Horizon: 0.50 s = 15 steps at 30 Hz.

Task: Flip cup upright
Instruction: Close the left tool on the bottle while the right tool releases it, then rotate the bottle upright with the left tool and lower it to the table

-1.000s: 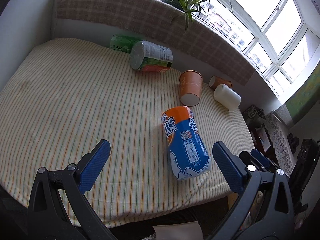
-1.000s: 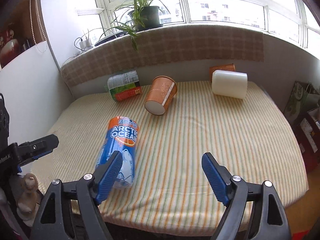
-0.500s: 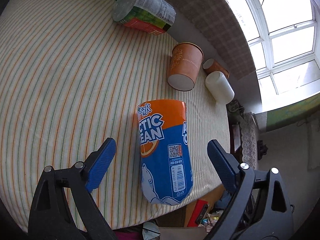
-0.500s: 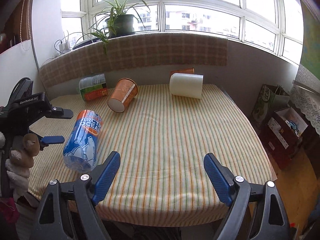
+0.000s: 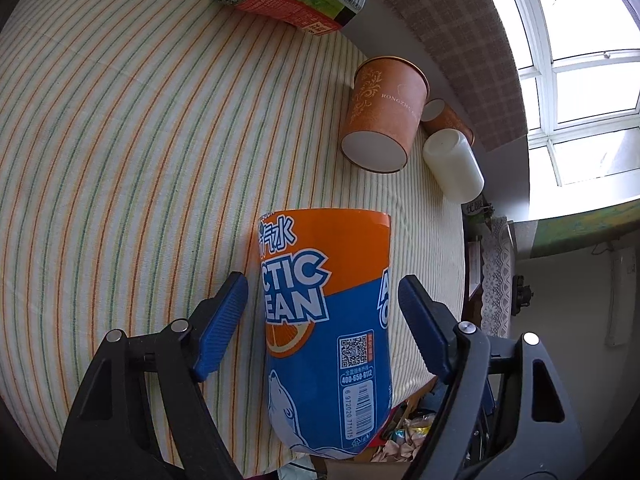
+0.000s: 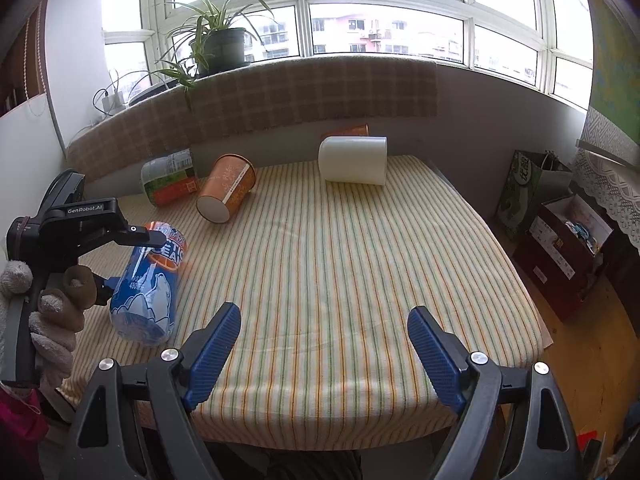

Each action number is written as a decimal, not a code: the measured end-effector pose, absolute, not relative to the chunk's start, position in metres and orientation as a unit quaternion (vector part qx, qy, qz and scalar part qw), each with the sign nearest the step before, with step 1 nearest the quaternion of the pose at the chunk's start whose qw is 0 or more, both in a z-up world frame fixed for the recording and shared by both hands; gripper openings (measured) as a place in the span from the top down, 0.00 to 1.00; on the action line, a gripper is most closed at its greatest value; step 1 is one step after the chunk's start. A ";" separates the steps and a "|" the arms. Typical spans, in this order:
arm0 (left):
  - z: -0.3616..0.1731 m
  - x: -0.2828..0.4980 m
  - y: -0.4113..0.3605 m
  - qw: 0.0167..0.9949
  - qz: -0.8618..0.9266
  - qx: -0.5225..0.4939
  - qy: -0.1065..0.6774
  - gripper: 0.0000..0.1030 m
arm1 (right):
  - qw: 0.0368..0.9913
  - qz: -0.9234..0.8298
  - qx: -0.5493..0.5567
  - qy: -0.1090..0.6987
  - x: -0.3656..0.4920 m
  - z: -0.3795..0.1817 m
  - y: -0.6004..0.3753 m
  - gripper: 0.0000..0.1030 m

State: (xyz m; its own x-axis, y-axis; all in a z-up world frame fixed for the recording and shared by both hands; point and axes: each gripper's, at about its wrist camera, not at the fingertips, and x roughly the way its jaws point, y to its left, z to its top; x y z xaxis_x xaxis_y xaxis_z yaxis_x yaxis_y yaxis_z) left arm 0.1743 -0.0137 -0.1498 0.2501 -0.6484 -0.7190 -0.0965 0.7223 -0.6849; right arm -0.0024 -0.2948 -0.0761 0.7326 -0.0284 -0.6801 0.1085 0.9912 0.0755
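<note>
Left tongs [image 5: 322, 300] spread, straddling the blue-and-orange Arctic Ocean cup [image 5: 326, 320]; pads either side, not touching. Cup lies on its side near the striped tabletop's [image 5: 120, 140] front edge, long axis along the fingers. Right tongs [image 6: 324, 340] spread, empty, farther off. Beyond: toppled orange paper cup [image 5: 380, 128], white cup [image 5: 454, 164]; contents unseen.

Left wrist view: close above the blue-and-orange cup [image 5: 326, 320], looking steeply down the striped table [image 5: 120, 140]. Right wrist view: farther back at the table's near edge, facing the window [image 6: 384, 12]; both share the cup [image 6: 150, 284].
</note>
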 end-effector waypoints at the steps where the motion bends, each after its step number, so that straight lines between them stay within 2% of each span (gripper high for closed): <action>1: -0.150 0.176 -0.016 0.723 -0.191 -0.320 0.582 0.27 | 0.929 -0.038 0.057 0.365 -0.002 -0.077 -0.296 0.15; 4: -0.151 0.178 -0.019 0.722 -0.191 -0.319 0.584 0.38 | 0.927 -0.043 0.068 0.365 -0.003 -0.077 -0.301 0.15; 15: -0.122 0.164 -0.028 0.779 -0.187 -0.256 0.540 0.39 | 0.925 -0.044 0.087 0.368 -0.003 -0.079 -0.306 0.15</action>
State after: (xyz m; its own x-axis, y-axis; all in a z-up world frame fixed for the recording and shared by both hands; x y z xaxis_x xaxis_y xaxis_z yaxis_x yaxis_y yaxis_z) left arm 0.1640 -0.0281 -0.1224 0.3457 -0.5691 -0.7461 0.0147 0.7983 -0.6021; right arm -0.0032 -0.3062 -0.0786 0.7250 -0.0170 -0.6886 0.1452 0.9810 0.1287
